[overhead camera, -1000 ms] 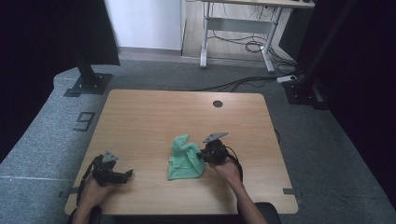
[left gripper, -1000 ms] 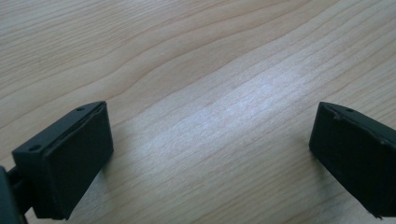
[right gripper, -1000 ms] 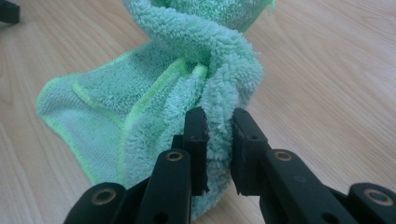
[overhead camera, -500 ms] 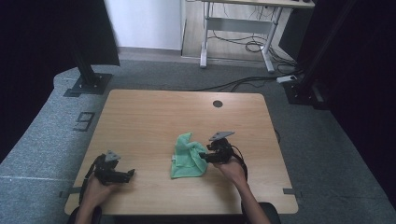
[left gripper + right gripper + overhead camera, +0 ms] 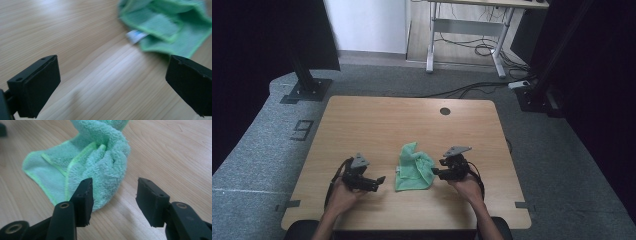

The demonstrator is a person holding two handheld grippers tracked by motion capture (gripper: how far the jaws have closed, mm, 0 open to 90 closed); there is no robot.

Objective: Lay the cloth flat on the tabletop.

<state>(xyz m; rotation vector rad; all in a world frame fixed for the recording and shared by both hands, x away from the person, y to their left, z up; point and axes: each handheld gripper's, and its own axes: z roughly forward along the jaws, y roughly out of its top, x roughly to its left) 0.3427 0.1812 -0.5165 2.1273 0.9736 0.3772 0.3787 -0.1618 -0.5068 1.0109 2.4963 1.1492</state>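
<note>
Your crumpled green terry cloth (image 5: 414, 167) lies bunched on the bare wooden table (image 5: 377, 125), between both tools. Your right gripper (image 5: 113, 195) sits just beside its right edge, jaws half apart after just closing slightly, gripping nothing. Your left gripper (image 5: 112, 85) stands wide open and empty, near the cloth's white label (image 5: 136, 35). Nothing blocks either.

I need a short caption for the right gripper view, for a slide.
Open right gripper facing a crumpled green towel on the wooden table.
</note>
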